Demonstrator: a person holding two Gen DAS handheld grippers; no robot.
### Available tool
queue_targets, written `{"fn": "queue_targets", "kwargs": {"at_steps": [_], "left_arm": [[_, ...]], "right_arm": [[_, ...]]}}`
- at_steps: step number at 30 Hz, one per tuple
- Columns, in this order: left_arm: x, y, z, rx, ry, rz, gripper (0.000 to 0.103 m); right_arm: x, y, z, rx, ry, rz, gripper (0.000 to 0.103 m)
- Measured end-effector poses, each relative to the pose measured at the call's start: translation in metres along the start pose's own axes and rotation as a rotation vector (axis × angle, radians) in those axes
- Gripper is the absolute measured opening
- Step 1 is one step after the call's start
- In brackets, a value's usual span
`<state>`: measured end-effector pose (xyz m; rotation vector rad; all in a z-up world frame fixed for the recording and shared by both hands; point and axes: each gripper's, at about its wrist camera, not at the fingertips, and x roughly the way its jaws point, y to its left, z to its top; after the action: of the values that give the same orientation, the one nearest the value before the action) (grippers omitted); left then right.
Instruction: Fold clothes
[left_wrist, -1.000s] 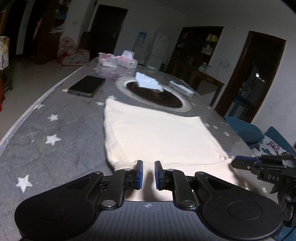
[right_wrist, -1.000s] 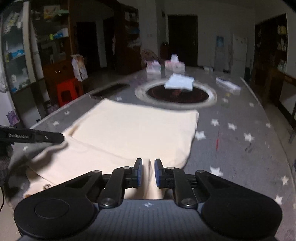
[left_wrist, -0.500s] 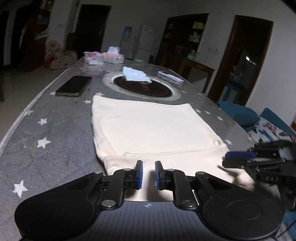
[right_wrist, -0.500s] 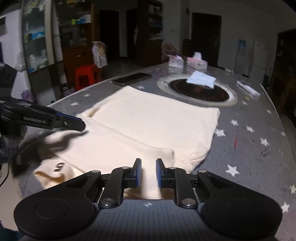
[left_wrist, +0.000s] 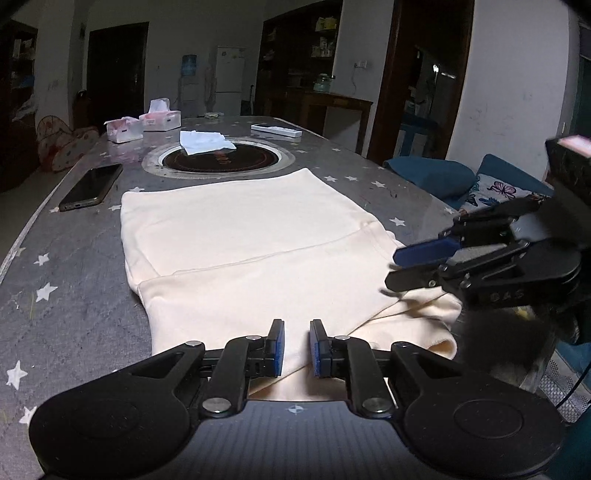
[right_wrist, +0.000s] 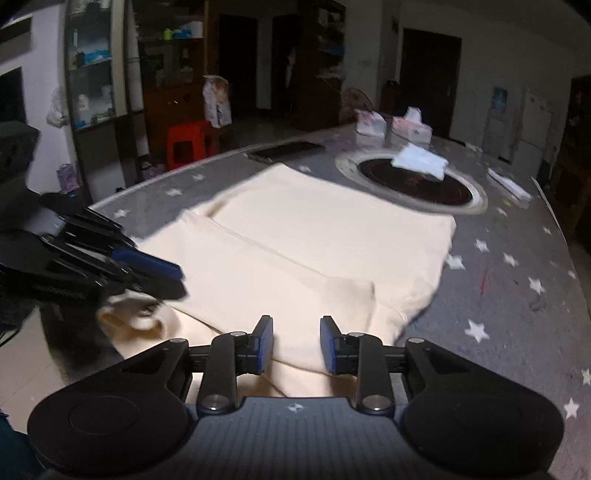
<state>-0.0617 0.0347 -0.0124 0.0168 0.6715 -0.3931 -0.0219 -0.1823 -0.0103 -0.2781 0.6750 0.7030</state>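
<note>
Home dining room: fridge (left_wrist: 229, 79), hotpot table (left_wrist: 74, 236), shelves (right_wrist: 92, 62).

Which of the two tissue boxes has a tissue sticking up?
The farther tissue box, right of its twin in the left wrist view: a white tissue stands up from its top. The nearer tissue box, closer to the phone, shows none raised.

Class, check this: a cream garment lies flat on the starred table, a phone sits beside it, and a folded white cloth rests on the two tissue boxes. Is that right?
One detail is wrong. The white cloth rests on the round black cooktop, not on the tissue boxes, which stand apart behind it, as the left wrist view shows. The cream garment and phone are as stated.
</note>
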Motion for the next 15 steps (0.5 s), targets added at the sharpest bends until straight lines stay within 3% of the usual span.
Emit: {"fn": "queue_targets", "kwargs": {"at_steps": [10, 13, 15], "left_arm": [[-0.036, 0.003, -0.008, 0.090, 0.009, 0.022, 0.018], [-0.046, 0.001, -0.014, 0.134, 0.018, 0.026, 0.023], [-0.052, -0.003, -0.020, 0.182, 0.023, 0.027, 0.031]], "right_arm": [[0.007, -0.019, 0.026, 0.049, -0.074, -0.003, 0.027], [0.028, -0.029, 0.025, 0.083, -0.033, -0.030, 0.027], [0.032, -0.033, 0.022, 0.102, -0.025, -0.033, 0.027]]}}
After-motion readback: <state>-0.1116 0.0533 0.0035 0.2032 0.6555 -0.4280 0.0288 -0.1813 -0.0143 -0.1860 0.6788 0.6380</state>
